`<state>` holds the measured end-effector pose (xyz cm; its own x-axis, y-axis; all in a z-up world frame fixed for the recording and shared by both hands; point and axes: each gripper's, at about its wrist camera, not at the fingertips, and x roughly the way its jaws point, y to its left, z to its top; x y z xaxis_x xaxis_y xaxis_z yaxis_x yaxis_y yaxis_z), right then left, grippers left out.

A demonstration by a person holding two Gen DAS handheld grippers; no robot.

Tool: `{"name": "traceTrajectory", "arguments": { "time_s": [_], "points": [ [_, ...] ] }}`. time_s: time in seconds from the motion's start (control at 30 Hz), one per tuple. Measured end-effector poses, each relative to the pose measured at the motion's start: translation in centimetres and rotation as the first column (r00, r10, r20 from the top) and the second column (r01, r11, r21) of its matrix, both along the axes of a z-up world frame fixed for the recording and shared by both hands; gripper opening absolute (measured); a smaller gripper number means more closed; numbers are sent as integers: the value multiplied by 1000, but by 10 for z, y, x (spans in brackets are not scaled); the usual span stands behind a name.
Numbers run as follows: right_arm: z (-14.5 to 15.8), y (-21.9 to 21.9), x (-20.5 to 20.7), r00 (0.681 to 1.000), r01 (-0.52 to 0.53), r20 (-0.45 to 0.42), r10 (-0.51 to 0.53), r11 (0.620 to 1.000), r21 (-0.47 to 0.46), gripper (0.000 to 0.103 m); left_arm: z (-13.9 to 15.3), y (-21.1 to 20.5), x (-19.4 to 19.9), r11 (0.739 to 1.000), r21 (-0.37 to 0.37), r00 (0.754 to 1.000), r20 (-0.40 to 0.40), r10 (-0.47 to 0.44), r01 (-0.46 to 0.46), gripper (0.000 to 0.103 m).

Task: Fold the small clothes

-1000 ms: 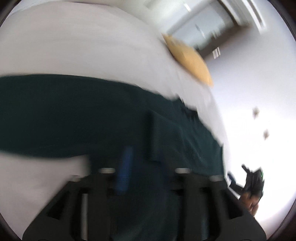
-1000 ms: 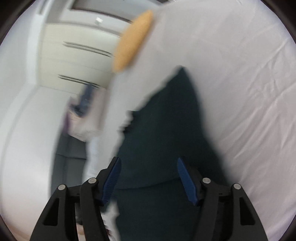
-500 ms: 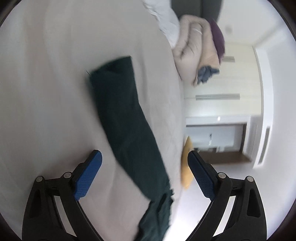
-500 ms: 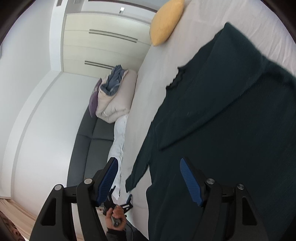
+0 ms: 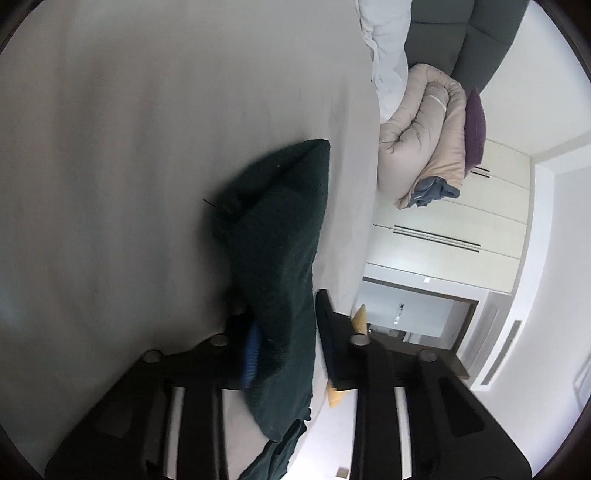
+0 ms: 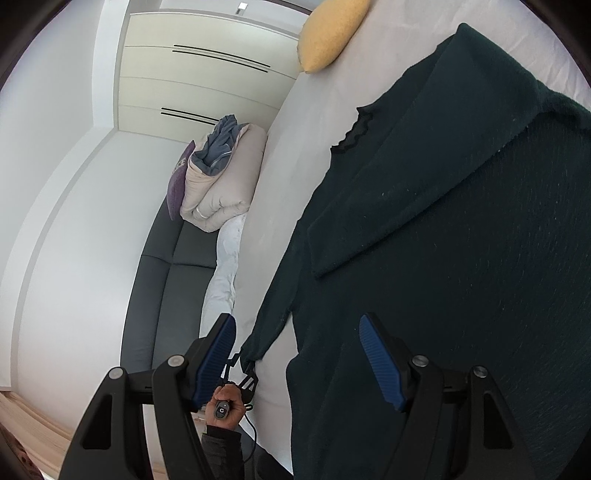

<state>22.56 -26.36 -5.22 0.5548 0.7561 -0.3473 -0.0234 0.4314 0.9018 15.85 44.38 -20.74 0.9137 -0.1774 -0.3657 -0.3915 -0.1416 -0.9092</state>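
The left tool [image 5: 286, 343] is rolled onto its side, its jaws closing with a fold of dark green sleeve [image 5: 284, 258] between the pads. The right tool [image 6: 299, 354] points slightly downward with its blue pads [image 6: 380, 363] spread wide and gripping nothing. In the right wrist view, a bare hand [image 6: 226, 406] holds the left tool's handle, a dark sleeve cuff [image 6: 221, 448] at the wrist.

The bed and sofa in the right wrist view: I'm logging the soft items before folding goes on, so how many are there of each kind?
Dark green garment: 1
Yellow cushion: 1
Purple cushion: 1
Rolled beige duvet: 1
Blue-grey cloth on the duvet: 1
White bedding on the sofa: 1
Total: 6
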Motion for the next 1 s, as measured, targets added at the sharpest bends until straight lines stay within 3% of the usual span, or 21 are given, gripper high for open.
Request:
{"name": "traceTrajectory", "arguments": {
  "time_s": [0.1, 0.17, 0.23, 0.3, 0.37, 0.4, 0.47, 0.5, 0.53, 0.63, 0.7, 0.73, 0.77, 0.83, 1.0],
  "points": [
    [-3, -2, 1, 1000, 5, -5, -5, 1000, -2, 73, 2, 2, 8, 999, 48, 1000, -14, -12, 12, 12],
    [-6, -5, 2, 1000, 9, -7, -9, 1000, -4, 73, 22, -2, 17, 985, 163, 998, -42, -49, 56, 11],
    [-8, -7, 4, 1000, 10, -8, -10, 1000, -10, 73, 52, -15, 31, 951, 283, 992, -59, -109, 121, 11],
    [-10, -9, 5, 1000, 10, -7, -10, 1000, -16, 73, 83, -37, 53, 890, 410, 980, -86, -181, 200, 11],
    [-12, -11, 10, 1000, 9, -8, -9, 1000, -26, 73, 119, -73, 82, 780, 553, 954, -124, -271, 294, 11],
    [-12, -11, 13, 1000, 8, -7, -8, 1000, -28, 73, 135, -98, 95, 707, 621, 936, -152, -317, 340, 11],
    [-12, -14, 20, 1000, 6, 1, -6, 1000, -30, 73, 166, -162, 123, 508, 750, 886, -225, -406, 424, 11],
    [-11, -15, 23, 1000, 7, 6, -6, 999, -32, 73, 176, -201, 135, 384, 802, 853, -274, -444, 458, 11],
    [-10, -16, 29, 1000, 8, 12, -8, 999, -35, 73, 182, -246, 144, 236, 843, 816, -337, -469, 483, 11],
    [-11, -15, 47, 1000, -3, 8, 3, 999, -35, 73, 165, -354, 150, -99, 859, 745, -487, -456, 502, 11],
    [-12, -9, 62, 1000, -28, -7, 28, 998, -52, 73, 139, -402, 143, -256, 831, 711, -556, -430, 495, 11],
    [-13, -3, 74, 998, -55, -17, 54, 997, -56, 73, 123, -420, 138, -305, 807, 687, -590, -424, 505, 11],
    [-14, 1, 82, 997, -69, -24, 68, 996, -57, 73, 109, -433, 129, -329, 793, 672, -610, -420, 514, 11],
    [-17, 11, 98, 994, -101, -32, 100, 994, -35, 73, 87, -442, 118, -342, 774, 653, -634, -416, 533, 11],
    [-38, 42, 136, 978, -165, -123, 170, 985, 52, 73, 79, -427, 118, -308, 803, 671, -596, -440, 511, 11]
  ]
}}
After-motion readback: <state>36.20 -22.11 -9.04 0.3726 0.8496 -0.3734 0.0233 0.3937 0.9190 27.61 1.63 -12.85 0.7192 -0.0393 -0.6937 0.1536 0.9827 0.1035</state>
